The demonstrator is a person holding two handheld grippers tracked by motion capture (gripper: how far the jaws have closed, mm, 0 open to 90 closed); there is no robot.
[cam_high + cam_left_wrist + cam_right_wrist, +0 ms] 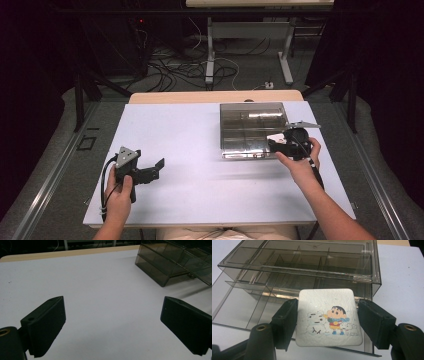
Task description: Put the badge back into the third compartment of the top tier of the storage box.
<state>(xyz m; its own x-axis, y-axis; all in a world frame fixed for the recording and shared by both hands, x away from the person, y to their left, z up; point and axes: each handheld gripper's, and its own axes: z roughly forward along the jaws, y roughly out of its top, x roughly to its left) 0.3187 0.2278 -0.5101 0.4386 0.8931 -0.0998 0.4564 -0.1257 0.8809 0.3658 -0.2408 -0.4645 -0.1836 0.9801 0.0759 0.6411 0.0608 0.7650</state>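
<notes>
The right claw [329, 322] pinched a white square coaster [329, 317] printed with a cartoon boy and a snowman, one jaw pressed against each side edge, so the picture face stayed unobstructed and level. It held the coaster just in front of the smoky clear plastic organizer box [312, 267], over the lower drawer [242, 310] that stood pulled out toward the person, which suggests the coaster was meant to go into one of the divided compartments. Gripping by the edges would let the flat piece drop in without the jaws fouling the dividers. In the high view the box [252, 127] sat at the right rear of the white counter [200, 170], with the right claw [276, 143] at its front edge. The left claw [152, 170] rested well apart on the counter's left, jaws spread wide and holding nothing, apparently parked out of the way.
</notes>
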